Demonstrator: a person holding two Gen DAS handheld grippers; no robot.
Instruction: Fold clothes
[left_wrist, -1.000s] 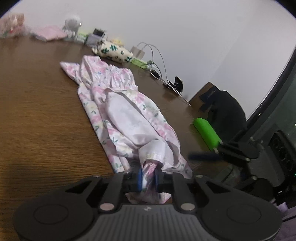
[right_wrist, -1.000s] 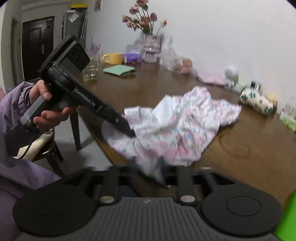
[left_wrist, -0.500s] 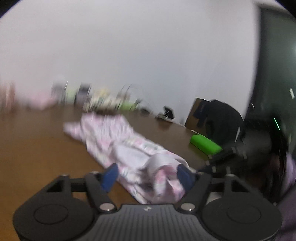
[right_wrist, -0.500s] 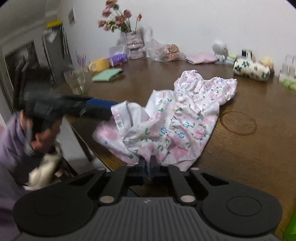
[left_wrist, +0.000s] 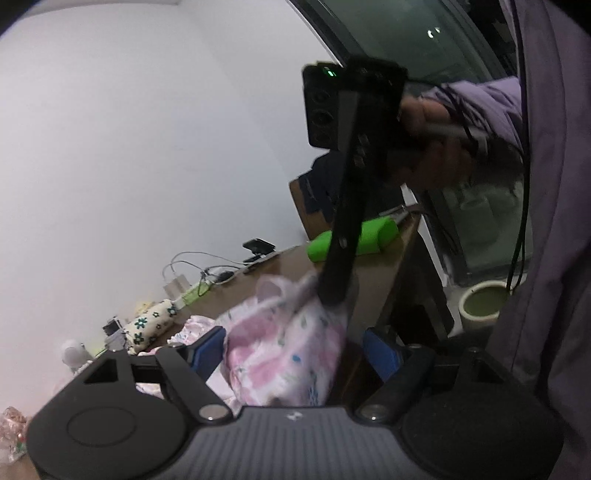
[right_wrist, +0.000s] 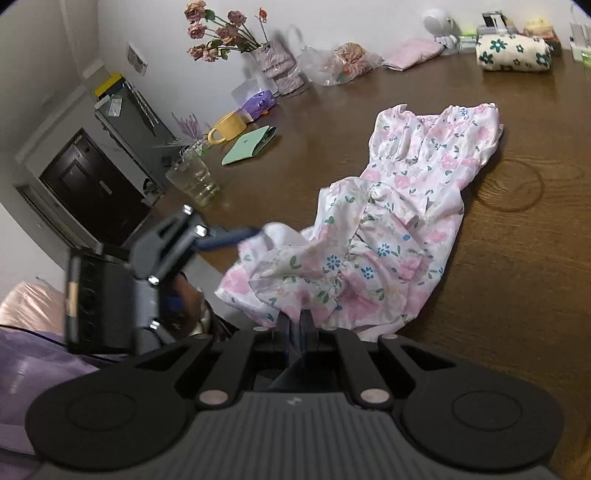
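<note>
A pink flowered dress (right_wrist: 402, 221) lies on the brown wooden desk (right_wrist: 524, 266), its ruffled top toward the far side and its skirt bunched up at the near edge.

The right claw (right_wrist: 297, 330) is clenched on the near hem of the dress, with a pinch of cloth caught between its closed blue pads. In the left wrist view the same claw comes down from the upper right, held by a hand (left_wrist: 432, 147) in a purple sleeve (left_wrist: 491, 99), and its tip sinks into the cloth.

The left claw (left_wrist: 295, 350) is released: its jaws have just been opening and now stand wide, blue pads (left_wrist: 207, 350) apart on either side of a rumpled lump of the dress (left_wrist: 280, 354); the pads do not press on it. From the right wrist view this claw (right_wrist: 243, 233) reaches in from the left at the left corner of the skirt.

Along the far side of the desk stand a vase of dried roses (right_wrist: 273, 62), a yellow mug (right_wrist: 229, 127), a glass (right_wrist: 194, 177), a green notebook (right_wrist: 249, 146) and a flowered roll (right_wrist: 513, 51). A green block (left_wrist: 354, 238) lies near the desk's right end.
</note>
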